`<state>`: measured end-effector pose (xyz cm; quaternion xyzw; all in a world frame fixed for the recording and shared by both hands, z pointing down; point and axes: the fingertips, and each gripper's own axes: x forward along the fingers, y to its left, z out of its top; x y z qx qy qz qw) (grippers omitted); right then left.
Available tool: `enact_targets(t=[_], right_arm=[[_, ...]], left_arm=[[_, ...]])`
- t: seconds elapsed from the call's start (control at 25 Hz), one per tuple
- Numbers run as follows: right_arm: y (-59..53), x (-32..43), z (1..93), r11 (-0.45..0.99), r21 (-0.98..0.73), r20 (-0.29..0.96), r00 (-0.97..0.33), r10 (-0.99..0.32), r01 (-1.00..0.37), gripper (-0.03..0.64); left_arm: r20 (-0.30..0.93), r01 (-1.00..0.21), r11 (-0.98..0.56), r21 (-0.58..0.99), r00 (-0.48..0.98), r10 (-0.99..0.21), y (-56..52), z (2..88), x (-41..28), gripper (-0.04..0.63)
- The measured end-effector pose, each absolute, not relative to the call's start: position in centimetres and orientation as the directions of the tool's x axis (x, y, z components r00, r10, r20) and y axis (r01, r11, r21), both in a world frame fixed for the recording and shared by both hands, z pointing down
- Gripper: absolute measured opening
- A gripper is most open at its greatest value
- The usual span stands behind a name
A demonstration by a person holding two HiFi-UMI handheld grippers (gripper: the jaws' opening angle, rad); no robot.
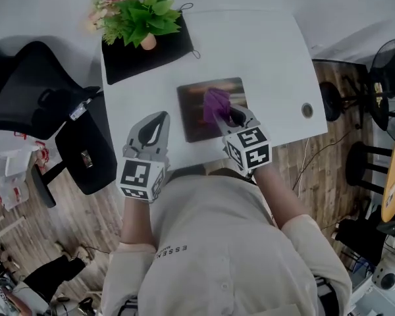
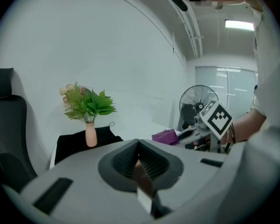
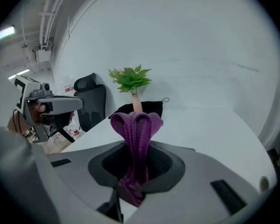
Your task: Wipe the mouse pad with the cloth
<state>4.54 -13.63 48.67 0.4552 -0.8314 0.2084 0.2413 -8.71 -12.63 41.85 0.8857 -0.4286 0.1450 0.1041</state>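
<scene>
A dark mouse pad [image 1: 192,120] lies on the white table [image 1: 270,51] near its front edge. A bunched purple cloth [image 1: 215,104] rests on the pad's right half. My right gripper [image 1: 232,115] is shut on it. In the right gripper view the cloth [image 3: 136,125] sticks up from between the jaws of the right gripper [image 3: 137,148], which hides the pad. My left gripper [image 1: 159,118] hovers left of the pad, its jaws together and holding nothing. The left gripper view looks past the left gripper [image 2: 139,146] to the cloth [image 2: 165,136] at the right.
A potted green plant [image 1: 141,18] stands on a black mat [image 1: 151,52] at the table's back left. A black office chair [image 1: 26,84] is left of the table and a fan [image 1: 390,64] at the right. A round cable grommet [image 1: 307,110] sits near the right edge.
</scene>
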Motion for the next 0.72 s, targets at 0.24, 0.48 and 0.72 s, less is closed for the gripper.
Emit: enact_targets(t=[0.24, 0.48, 0.72], right_arm=[[-16.2, 0.4, 52.1, 0.576, -0.182, 0.659, -0.533, -0.53, -0.797, 0.087], [-18.3, -2.5, 55.1, 0.628, -0.213, 0.703, -0.564, -0.434, -0.748, 0.087], [-19.3, -4.8, 57.2, 0.681, -0.245, 0.721, -0.599, -0.348, -0.69, 0.087]], left_arm=[[0.343, -0.822, -0.563, 0.081, 0.554, -0.759, -14.8, 43.1, -11.3, 0.002], [0.377, -0.866, -0.484, 0.125, 0.493, -0.784, -15.1, 45.3, -13.8, 0.002], [0.402, -0.904, -0.417, 0.099, 0.42, -0.814, -15.5, 46.4, -14.8, 0.002]])
